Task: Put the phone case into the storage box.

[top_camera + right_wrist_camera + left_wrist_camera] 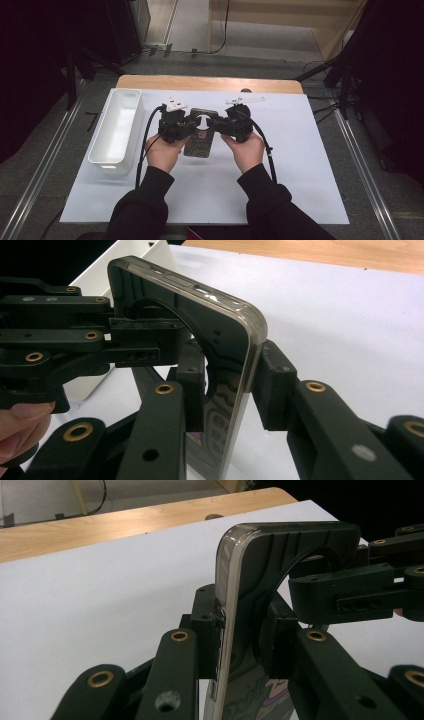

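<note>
Centre of the high view, both grippers have the phone case (200, 142) between them, held just above the white sheet (300, 165) on the tabletop, with the white bin (116, 131) at the left of the frame. Left gripper (242, 630) is pinching the case's edge, pads pressed on either face; right gripper (227, 375) is clamped on the opposite edge the same way. This looks a light, thin shell, probably springy with a glossy clear rim that could slip, so the long side edges below the round camera cut-out seem the safest hold. The gripper views give the rim, side buttons and cut-out up close; the high view gives the patterned back and both hands
</note>
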Action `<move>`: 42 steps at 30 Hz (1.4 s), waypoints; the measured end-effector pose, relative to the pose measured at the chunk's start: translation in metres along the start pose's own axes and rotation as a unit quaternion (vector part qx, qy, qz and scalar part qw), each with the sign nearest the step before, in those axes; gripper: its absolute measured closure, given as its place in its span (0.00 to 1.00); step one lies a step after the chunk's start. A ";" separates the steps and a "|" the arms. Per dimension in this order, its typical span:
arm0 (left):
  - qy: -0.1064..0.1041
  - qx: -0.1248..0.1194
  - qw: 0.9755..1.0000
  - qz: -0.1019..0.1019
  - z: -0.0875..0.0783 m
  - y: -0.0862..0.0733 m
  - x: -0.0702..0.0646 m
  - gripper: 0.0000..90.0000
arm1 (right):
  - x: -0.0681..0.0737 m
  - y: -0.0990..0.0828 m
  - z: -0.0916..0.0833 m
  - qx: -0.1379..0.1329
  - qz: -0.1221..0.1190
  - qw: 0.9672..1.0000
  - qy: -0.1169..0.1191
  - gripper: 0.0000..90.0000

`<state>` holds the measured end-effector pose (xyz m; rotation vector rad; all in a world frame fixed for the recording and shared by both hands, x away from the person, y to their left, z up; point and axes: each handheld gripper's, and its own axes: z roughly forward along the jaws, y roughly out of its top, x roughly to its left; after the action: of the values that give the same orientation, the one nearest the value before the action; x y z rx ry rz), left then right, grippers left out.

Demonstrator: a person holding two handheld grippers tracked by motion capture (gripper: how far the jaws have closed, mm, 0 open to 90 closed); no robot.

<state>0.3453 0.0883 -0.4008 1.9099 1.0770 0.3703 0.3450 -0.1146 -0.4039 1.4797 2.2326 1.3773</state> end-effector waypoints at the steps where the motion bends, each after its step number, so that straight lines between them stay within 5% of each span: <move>1: -0.001 0.000 1.000 -0.001 0.000 0.000 0.000 0.81 | 0.000 0.000 0.000 0.000 0.002 1.000 0.003 0.73; 13: -0.008 0.002 1.000 -0.007 -0.005 0.003 0.007 0.81 | -0.003 -0.002 -0.003 0.008 -0.008 1.000 0.030 0.44; 21: -0.016 0.001 1.000 -0.014 -0.011 0.007 0.013 0.81 | -0.002 -0.007 -0.007 0.006 -0.043 0.998 0.048 0.41; 24: -0.020 0.001 1.000 -0.013 -0.014 0.008 0.015 0.81 | -0.004 -0.008 -0.008 0.006 -0.044 0.997 0.064 0.39; 29: -0.034 0.002 0.999 -0.015 -0.016 0.007 0.018 0.81 | -0.008 -0.012 -0.012 0.009 -0.054 0.997 0.053 0.39; 35: -0.043 0.007 0.999 -0.019 -0.014 0.004 0.021 0.81 | -0.016 -0.018 -0.014 0.011 -0.046 0.996 0.076 0.37; 42: -0.051 0.013 0.998 -0.021 -0.014 0.003 0.024 0.81 | -0.023 -0.027 -0.013 0.028 -0.063 0.992 0.102 0.35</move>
<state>0.3521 0.1148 -0.3947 1.9058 1.0568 0.2343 0.3310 -0.1435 -0.4245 1.2396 2.4568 1.4989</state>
